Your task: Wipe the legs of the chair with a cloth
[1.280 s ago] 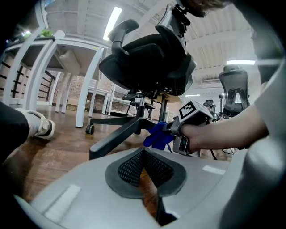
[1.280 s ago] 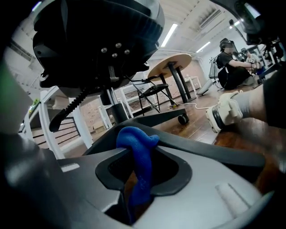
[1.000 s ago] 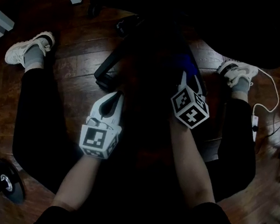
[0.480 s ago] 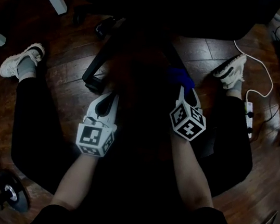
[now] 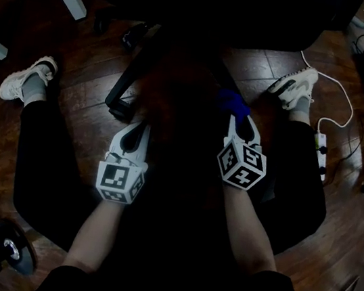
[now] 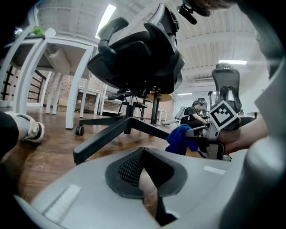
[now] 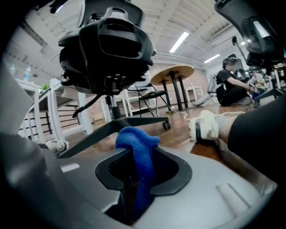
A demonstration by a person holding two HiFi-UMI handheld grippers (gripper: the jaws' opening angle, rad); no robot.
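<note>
The black office chair (image 6: 138, 53) stands before me on its star base. One leg (image 6: 105, 137) of that base reaches toward my left gripper (image 6: 143, 151), whose jaws are shut with nothing in them. From the head view the left gripper (image 5: 136, 129) hovers just short of that leg's end (image 5: 123, 94). My right gripper (image 5: 239, 120) is shut on a blue cloth (image 5: 233, 103), held low by the dark base. In the right gripper view the cloth (image 7: 136, 147) bulges out above the jaws, with a chair leg (image 7: 111, 129) just beyond it.
My legs are spread either side of the base, with white shoes (image 5: 24, 82) (image 5: 293, 84). A white cable and power strip (image 5: 321, 153) lie at right. White table legs (image 6: 76, 89) stand behind the chair, and a weight plate (image 5: 11, 251) lies at lower left. Another person (image 7: 230, 82) sits far off.
My right gripper has drawn a little back toward me with the blue cloth still in it. My head view has shifted. The left gripper has stayed put and shut.
</note>
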